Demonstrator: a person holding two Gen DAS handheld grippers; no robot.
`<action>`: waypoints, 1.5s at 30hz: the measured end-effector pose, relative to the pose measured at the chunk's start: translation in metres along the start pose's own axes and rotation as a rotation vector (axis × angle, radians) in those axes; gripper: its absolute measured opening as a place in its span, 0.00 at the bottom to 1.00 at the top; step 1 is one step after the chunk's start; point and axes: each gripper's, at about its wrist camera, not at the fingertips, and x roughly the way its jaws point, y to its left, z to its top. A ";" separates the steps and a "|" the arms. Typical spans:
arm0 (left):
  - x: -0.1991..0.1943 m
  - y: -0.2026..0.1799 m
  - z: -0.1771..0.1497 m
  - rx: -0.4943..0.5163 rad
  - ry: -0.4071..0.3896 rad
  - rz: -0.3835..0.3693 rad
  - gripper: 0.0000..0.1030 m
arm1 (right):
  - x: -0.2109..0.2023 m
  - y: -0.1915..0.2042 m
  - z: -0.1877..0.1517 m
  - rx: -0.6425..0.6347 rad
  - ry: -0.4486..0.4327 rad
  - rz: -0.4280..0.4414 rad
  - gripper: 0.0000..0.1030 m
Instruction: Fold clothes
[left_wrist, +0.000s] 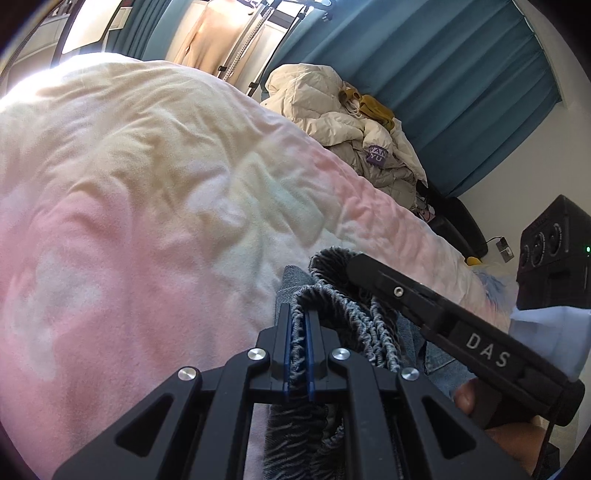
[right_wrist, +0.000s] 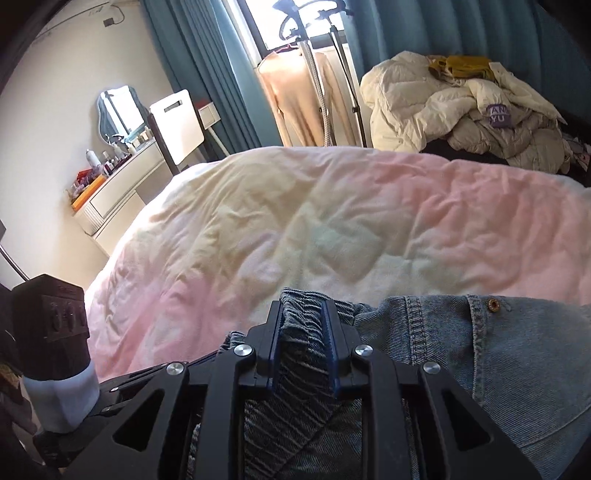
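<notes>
Blue denim jeans (right_wrist: 480, 350) with a gathered elastic waistband (left_wrist: 332, 266) lie at the near edge of a pink and cream blanket (left_wrist: 147, 203). My left gripper (left_wrist: 299, 314) is shut on a fold of the waistband. My right gripper (right_wrist: 304, 306) is clamped on the bunched waistband too, its pads pressing the cloth from both sides. In the left wrist view the right gripper's black body (left_wrist: 443, 314) reaches in from the right, just beside the left one. A copper rivet (right_wrist: 493, 304) marks the denim on the right.
The blanket (right_wrist: 332, 221) covers a bed. A heap of cream padded jackets (right_wrist: 443, 103) lies at its far side before teal curtains. A clothes rack with a peach garment (right_wrist: 295, 99) stands behind. A dresser (right_wrist: 118, 199) is left; a black box (left_wrist: 554, 251) sits right.
</notes>
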 end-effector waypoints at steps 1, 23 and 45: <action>0.002 0.001 0.000 -0.005 0.006 0.002 0.06 | 0.006 -0.002 -0.002 0.004 0.005 0.006 0.22; -0.086 0.018 -0.040 -0.249 0.002 -0.238 0.73 | -0.169 -0.064 -0.067 0.184 -0.129 -0.047 0.35; -0.044 0.012 -0.083 -0.399 0.090 -0.305 0.66 | -0.243 -0.175 -0.165 0.631 -0.225 -0.228 0.44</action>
